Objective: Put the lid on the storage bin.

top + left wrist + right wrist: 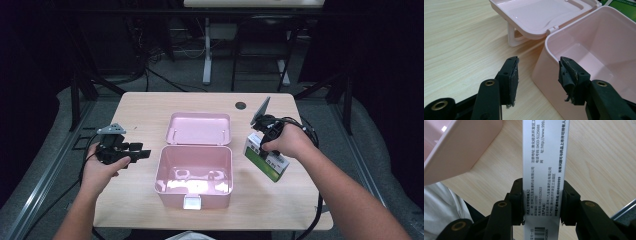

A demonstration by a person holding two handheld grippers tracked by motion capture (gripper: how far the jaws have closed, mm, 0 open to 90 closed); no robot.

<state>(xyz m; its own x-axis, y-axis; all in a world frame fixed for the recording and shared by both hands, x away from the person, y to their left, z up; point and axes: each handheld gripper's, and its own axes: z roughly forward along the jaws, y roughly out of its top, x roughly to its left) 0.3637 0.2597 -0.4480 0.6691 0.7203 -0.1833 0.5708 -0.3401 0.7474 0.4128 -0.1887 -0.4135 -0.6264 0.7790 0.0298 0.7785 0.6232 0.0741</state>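
A pink plastic box (195, 172) stands open and empty at the table's middle, its lid (199, 128) folded back behind it. My right gripper (264, 148) is shut on a white and green carton (267, 160), held just above the table to the right of the pink box. In the right gripper view the carton (544, 170) sits squeezed between both pads, printed side up. My left gripper (134, 152) hangs to the left of the box, open with nothing in it. Seen from the left gripper (537, 72), the box's near wall (549, 82) lies just ahead of the jaws.
The wooden table (135, 200) has bare surface on both sides of the box. A dark round hole (241, 105) sits near its far edge. Cables trail from both grippers. Metal frames and table legs stand on the floor beyond.
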